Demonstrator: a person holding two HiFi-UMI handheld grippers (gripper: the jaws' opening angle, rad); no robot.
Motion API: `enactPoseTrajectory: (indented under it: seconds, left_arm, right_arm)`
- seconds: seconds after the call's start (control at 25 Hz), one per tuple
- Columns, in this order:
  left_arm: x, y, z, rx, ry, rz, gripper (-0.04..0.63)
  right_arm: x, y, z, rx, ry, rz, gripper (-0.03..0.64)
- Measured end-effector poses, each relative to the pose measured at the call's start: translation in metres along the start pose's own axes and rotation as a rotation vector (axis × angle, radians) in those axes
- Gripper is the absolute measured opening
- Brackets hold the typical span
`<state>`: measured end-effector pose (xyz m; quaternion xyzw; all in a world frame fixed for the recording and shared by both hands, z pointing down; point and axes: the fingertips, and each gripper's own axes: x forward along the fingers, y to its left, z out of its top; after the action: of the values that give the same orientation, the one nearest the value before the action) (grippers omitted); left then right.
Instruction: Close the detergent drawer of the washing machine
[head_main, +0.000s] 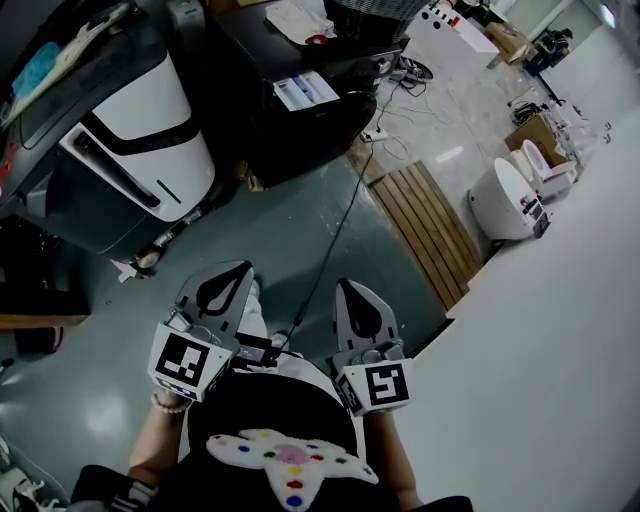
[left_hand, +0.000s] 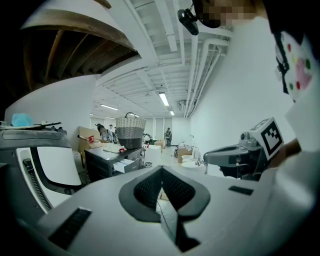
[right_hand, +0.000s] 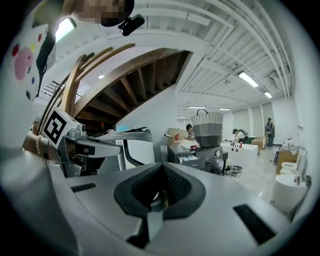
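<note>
Head view: the person stands well back from the washing machine, a dark cabinet with a wicker basket on top. Its white detergent drawer sticks out of the front, so the one step of the task is not yet done. The left tongs and right tongs are held close to the body above the floor, both closed and carrying nothing. I'd judge everything is left to do: get near, then push the drawer in flush. The only print here is the square coded markers on the cubes, not words.

Left gripper view: the jaws meet at their tips with nothing between them. The drawer juts out of the machine far ahead, well apart from the tongs. No writing is readable.

Right gripper view: these jaws are pressed together too, and empty. The drawer shows open. A short pale word sits on the machine's front panel, too small to read with certainty.
</note>
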<state>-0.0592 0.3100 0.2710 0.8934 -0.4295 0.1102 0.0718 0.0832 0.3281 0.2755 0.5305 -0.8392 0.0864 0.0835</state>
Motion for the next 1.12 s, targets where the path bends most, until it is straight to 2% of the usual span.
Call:
enactPoseTrajectory:
  seconds: [0.24, 0.36, 0.68, 0.96, 1.12]
  left_arm:
    - [0.024, 0.017, 0.005, 0.004, -0.022, -0.004, 0.011]
    - [0.048, 0.03, 0.018, 0.025, -0.054, -0.026, 0.011]
    - [0.124, 0.095, 0.05, 0.041, -0.078, -0.078, 0.011]
    - [0.183, 0.152, 0.068, 0.045, -0.07, -0.112, 0.011]
    - [0.21, 0.18, 0.071, 0.103, -0.035, -0.136, 0.011]
  right_arm:
    - [0.027, -0.007, 0.009, 0.011, -0.055, 0.016, 0.002]
    - [0.048, -0.023, 0.01, -0.008, -0.049, -0.017, 0.002]
    - [0.134, -0.058, 0.038, -0.01, -0.05, -0.05, 0.002]
    - [0.208, -0.082, 0.063, -0.017, -0.044, -0.076, 0.002]
    - [0.244, -0.091, 0.075, 0.001, -0.044, -0.09, 0.002]
